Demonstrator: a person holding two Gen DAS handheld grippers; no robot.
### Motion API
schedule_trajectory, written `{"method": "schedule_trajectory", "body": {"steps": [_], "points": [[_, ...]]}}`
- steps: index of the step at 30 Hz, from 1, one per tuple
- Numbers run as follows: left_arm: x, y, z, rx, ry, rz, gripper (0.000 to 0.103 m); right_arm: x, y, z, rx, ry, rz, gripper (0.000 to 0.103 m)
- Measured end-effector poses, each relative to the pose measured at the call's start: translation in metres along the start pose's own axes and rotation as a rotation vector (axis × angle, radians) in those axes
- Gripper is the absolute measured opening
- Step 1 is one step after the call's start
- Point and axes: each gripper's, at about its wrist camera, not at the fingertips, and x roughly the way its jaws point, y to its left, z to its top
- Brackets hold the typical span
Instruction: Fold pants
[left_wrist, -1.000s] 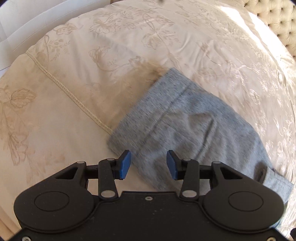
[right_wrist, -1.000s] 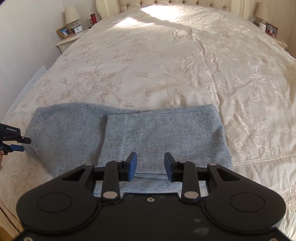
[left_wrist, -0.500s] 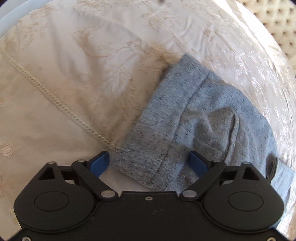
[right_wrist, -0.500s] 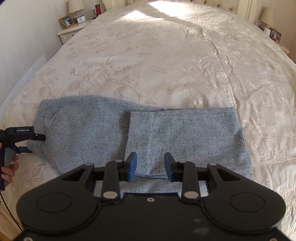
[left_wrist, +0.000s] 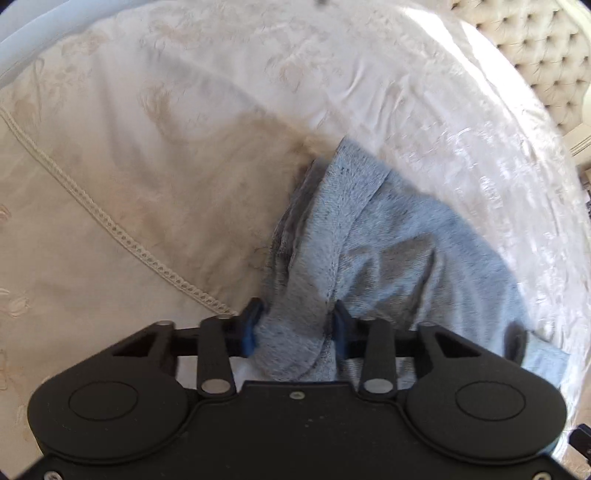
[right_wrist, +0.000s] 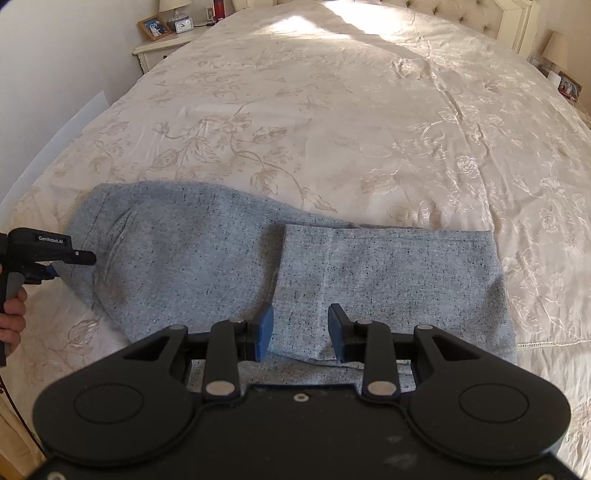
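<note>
Grey-blue speckled pants (right_wrist: 184, 251) lie across the near part of the bed, the leg end folded over the middle. In the left wrist view the pants' (left_wrist: 406, 266) waistband corner is bunched up between the blue pads. My left gripper (left_wrist: 295, 328) has its jaws closing, and the pads press on that cloth. It also shows at the far left of the right wrist view as the left gripper (right_wrist: 86, 258), at the waist end. My right gripper (right_wrist: 300, 328) hovers over the folded leg layer, open, with nothing pinched.
A cream floral bedspread (right_wrist: 332, 110) covers the bed, with a lace seam (left_wrist: 110, 229) near the left gripper. A person's hand (right_wrist: 13, 310) holds the left tool. A nightstand (right_wrist: 166, 48) stands back left and a tufted headboard (left_wrist: 535, 55) lies beyond.
The left gripper spread wide around the waistband corner, then closed on it and bunched the cloth. The right gripper drifted left over the pants, its jaws unchanged.
</note>
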Motion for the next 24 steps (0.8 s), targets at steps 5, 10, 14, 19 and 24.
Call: {"method": "schedule_trajectory", "body": {"steps": [5, 10, 14, 19, 24], "points": [[-0.042, -0.038, -0.003, 0.112, -0.094, 0.031, 0.037, 0.002, -0.009, -0.003, -0.001, 0.002, 0.024, 0.034], [-0.078, -0.076, -0.007, 0.163, -0.168, 0.023, 0.035, 0.008, -0.028, -0.007, 0.004, 0.003, 0.052, 0.034], [-0.098, -0.107, -0.013, 0.177, -0.2, 0.036, 0.032, 0.029, -0.043, 0.001, -0.016, -0.004, 0.064, 0.034], [-0.109, -0.133, -0.021, 0.216, -0.229, 0.067, 0.031, 0.07, -0.045, 0.027, -0.015, -0.025, 0.114, 0.034], [-0.111, -0.149, -0.025, 0.235, -0.232, 0.092, 0.03, 0.136, -0.033, 0.046, -0.04, 0.11, 0.118, 0.033]]}}
